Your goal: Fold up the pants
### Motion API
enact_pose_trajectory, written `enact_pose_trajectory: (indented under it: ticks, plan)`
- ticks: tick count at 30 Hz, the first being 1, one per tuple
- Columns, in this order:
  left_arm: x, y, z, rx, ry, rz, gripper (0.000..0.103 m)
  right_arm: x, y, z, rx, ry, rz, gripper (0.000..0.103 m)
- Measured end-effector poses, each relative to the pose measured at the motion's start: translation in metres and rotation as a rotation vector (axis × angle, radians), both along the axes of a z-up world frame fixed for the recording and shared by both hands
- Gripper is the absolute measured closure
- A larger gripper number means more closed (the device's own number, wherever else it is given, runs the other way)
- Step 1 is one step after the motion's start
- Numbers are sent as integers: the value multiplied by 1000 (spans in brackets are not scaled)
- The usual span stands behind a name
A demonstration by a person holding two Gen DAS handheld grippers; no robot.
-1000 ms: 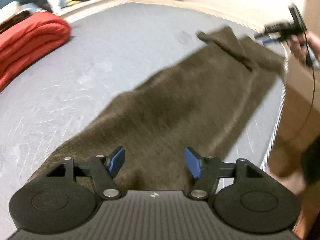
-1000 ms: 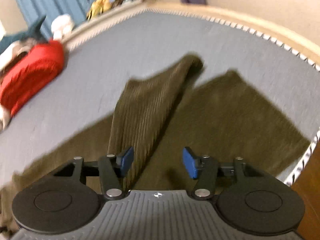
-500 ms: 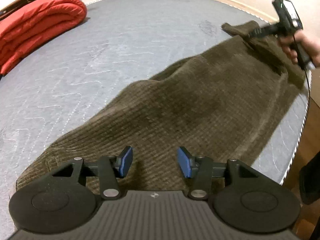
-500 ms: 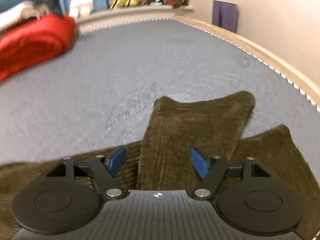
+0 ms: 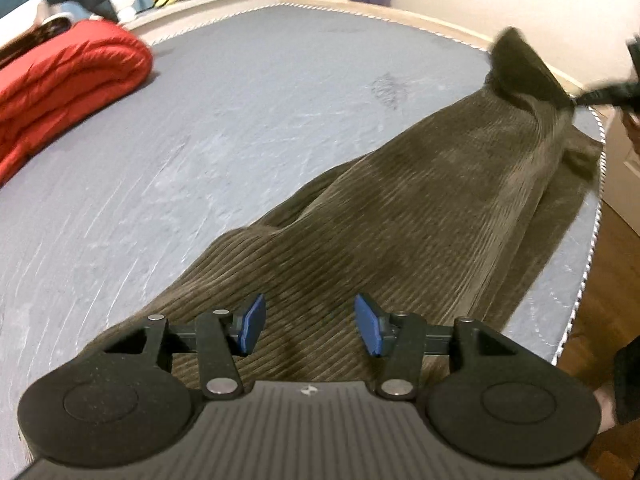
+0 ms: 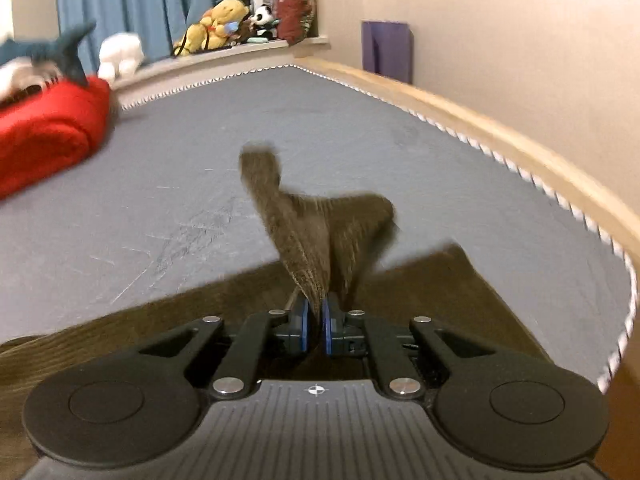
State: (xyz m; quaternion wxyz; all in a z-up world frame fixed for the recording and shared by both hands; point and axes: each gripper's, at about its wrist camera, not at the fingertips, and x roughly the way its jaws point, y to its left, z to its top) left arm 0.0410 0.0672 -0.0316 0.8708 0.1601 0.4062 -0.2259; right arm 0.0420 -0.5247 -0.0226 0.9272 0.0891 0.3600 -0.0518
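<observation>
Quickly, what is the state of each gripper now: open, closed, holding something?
Left gripper: open, holding nothing, above the pants.
Right gripper: closed on a lifted end of the pants.

Olive-brown ribbed corduroy pants (image 5: 420,216) on a grey mattress (image 5: 224,120); red folded quilt (image 5: 60,80), blue curtain (image 6: 160,0), blue gripper pads (image 5: 253,322).

Lifted pants (image 6: 316,236) end: motion-blurred, edges smeared (right wrist view).
Right gripper (image 5: 612,94): cut off by frame edge, blurred.
Red blanket (image 5: 60,84): cropped at left.
</observation>
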Motion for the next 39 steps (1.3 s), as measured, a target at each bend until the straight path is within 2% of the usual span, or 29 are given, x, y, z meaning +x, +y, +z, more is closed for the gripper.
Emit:
enact_pose_trajectory:
  ticks: [3,5,6,7,8,9,13,16,18,20,21,22,23,24,26,29,30,31,33,35,36,37,38,39]
  plan:
    - [-3,-7,0,5,-4,-24,47,-41,-14,-22,3,119,144,93]
    - [-2,-10,-1,8,-5,-21,47,-53,-25,-33,-8,152,123,89]
    - [-1,-10,-3,9,-4,-17,47,-54,-33,-34,18,146,95,73]
    - [-1,-10,-3,10,-3,-12,47,-54,-45,-34,71,120,47,47]
    - [-1,-11,-4,13,-2,-5,47,-52,-56,-33,124,88,-2,34]
    - [0,-10,-5,15,-1,0,47,-48,-69,-33,184,61,-67,16]
    - [2,-1,-10,14,13,21,47,-31,-105,-50,355,78,-280,16]
    - [3,8,-16,32,23,41,47,-26,-120,-70,416,129,-446,20]
    - [3,14,-20,43,31,53,47,-30,-116,-71,415,107,-498,24]
    - [4,19,-24,51,37,60,47,-31,-115,-69,398,101,-562,35]
    - [5,21,-25,53,39,63,47,-31,-117,-69,392,97,-592,47]
    - [6,22,-26,55,41,65,47,-33,-120,-74,374,92,-616,75]
    - [6,23,-27,57,42,66,47,-31,-121,-77,353,90,-625,91]
    - [7,23,-27,57,43,67,47,-29,-122,-77,349,75,-617,94]
    - [7,23,-26,51,41,66,47,-31,-119,-71,302,32,-632,96]
    - [9,23,-23,36,38,60,47,-50,-117,-36,245,-121,-704,97]
    - [9,22,-23,34,36,57,47,-53,-117,-33,220,-139,-719,97]
    - [9,22,-22,32,34,54,47,-48,-121,-38,192,-112,-712,97]
    - [11,21,-22,33,37,55,47,-38,-128,-62,182,4,-687,96]
    - [10,22,-24,42,39,61,47,-38,-134,-77,220,77,-746,92]
    - [10,23,-25,43,40,62,47,-40,-135,-78,232,68,-768,89]
    - [10,24,-25,44,42,62,47,-40,-132,-72,204,54,-779,79]
    - [11,26,-25,47,43,64,47,-40,-125,-62,129,29,-802,73]
    - [12,27,-26,52,45,68,47,-41,-117,-53,52,-3,-820,61]
